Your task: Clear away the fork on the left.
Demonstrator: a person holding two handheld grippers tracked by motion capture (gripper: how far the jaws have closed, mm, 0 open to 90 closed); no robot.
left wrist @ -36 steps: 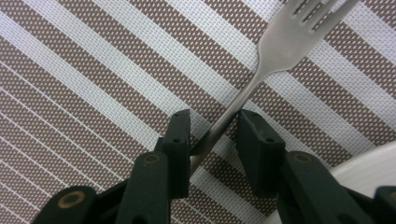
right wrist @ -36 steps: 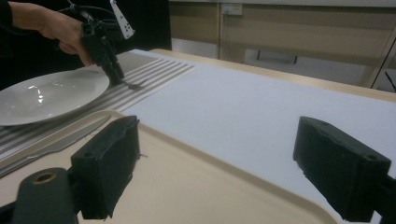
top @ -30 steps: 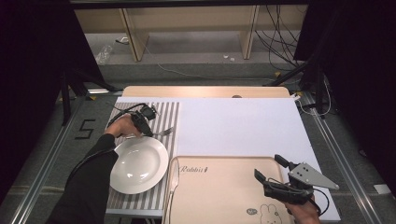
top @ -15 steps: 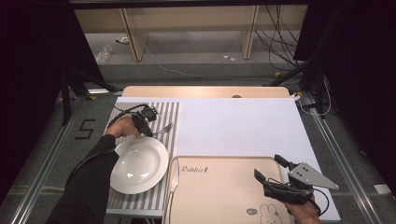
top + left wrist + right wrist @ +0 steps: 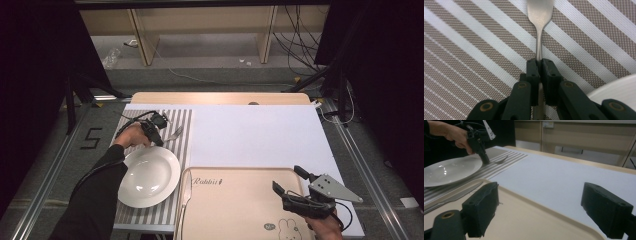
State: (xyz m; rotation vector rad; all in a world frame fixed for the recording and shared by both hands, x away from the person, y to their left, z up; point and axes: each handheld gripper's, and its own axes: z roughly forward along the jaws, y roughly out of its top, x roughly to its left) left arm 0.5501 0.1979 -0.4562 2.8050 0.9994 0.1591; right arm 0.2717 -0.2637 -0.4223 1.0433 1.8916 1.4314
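Since the earlier frame the left gripper's [image 5: 159,136] jaws have been closing, and they now pinch the fork [image 5: 539,32] by its thin handle; neither hand has shifted place. The fork lies flat on the striped mat [image 5: 474,45], its broad end straight ahead of the jaws, its stem running back between the pads. The plate [image 5: 149,176] sits just behind and beside this gripper, its rim at the lower right of the left gripper view. The right gripper [image 5: 549,210] hangs with jaws wide apart and nothing between them over the tray [image 5: 235,210], the fork well off to its far left, a knife [image 5: 451,198] on the tray's near-left edge.
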